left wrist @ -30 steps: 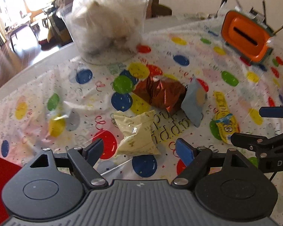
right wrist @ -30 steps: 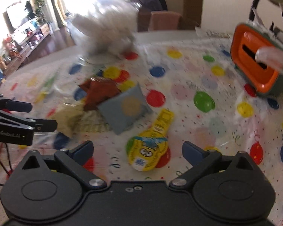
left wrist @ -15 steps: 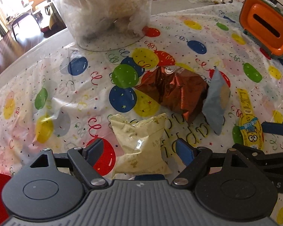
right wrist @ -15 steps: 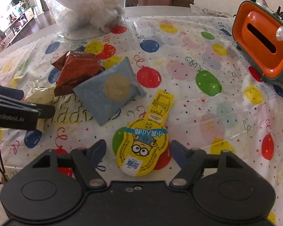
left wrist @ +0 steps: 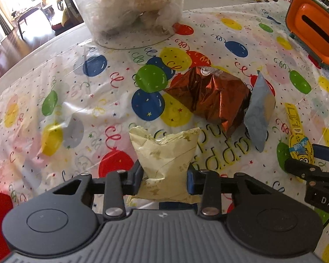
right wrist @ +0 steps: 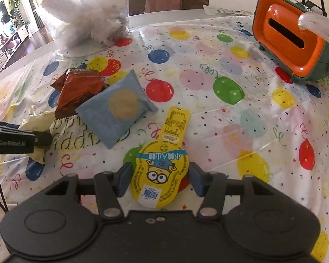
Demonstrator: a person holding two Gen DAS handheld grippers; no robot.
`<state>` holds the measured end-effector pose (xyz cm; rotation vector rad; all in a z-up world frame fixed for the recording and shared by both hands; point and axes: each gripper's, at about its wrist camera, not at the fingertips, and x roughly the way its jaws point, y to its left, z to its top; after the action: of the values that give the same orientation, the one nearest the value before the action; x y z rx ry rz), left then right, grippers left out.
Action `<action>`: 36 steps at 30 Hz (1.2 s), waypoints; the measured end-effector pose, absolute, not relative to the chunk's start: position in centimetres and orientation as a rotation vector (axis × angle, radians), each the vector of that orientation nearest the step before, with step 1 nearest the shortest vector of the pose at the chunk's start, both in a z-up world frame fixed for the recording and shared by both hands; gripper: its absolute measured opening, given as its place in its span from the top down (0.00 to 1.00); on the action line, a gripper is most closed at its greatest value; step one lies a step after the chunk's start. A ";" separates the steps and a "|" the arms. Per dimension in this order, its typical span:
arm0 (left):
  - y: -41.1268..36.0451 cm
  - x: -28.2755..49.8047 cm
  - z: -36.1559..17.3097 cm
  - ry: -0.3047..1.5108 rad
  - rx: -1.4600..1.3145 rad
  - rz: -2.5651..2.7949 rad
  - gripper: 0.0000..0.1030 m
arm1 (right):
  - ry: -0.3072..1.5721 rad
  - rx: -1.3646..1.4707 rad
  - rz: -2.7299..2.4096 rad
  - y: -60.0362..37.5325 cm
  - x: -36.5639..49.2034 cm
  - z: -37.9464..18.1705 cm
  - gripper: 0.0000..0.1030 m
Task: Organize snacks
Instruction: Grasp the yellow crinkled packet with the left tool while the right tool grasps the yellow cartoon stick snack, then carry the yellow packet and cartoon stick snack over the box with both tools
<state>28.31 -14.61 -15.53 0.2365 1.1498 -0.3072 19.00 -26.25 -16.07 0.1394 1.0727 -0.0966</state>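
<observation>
Pale yellow packet (left wrist: 164, 153) lies on the balloon tablecloth (left wrist: 76, 100), long axis running away from the left camera, crimped top end pointing far. Left gripper (left wrist: 164, 180) has just been closing; its blue pads now press both sides of the packet's near half, clamped on it. Beyond it sits a brown foil packet (left wrist: 210, 96), with a blue packet (left wrist: 257, 107) leaning on edge against its right side.

Yellow cartoon cup (right wrist: 160, 175) lies flat on the cloth, its long tab pointing away from the right camera. Right gripper (right wrist: 160, 178) has just been closing too; the cup sits between the pads, left pad about touching, right pad just apart, no firm grip seen.

Right view alone shows the blue packet's round gold print and the whole orange box (right wrist: 296, 41). Left view alone shows the left grip.
</observation>
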 end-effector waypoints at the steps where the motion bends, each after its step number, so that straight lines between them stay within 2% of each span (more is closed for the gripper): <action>1: -14.5 28.1 -15.5 1.150 0.233 -0.303 0.64 | 1.068 0.145 -0.098 -26.3 18.8 -15.9 0.47; 17: -11.2 22.7 -10.3 1.102 0.190 -0.292 0.65 | 0.989 0.138 -0.001 -23.8 14.2 -9.8 0.47; 36: 0.2 16.0 -1.9 1.024 0.081 -0.232 0.65 | 0.903 0.077 0.241 -12.3 10.7 -2.2 0.47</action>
<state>16.00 0.21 -1.91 0.0815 1.0241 -0.2316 10.66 -12.33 -2.20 0.0774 0.9032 0.2410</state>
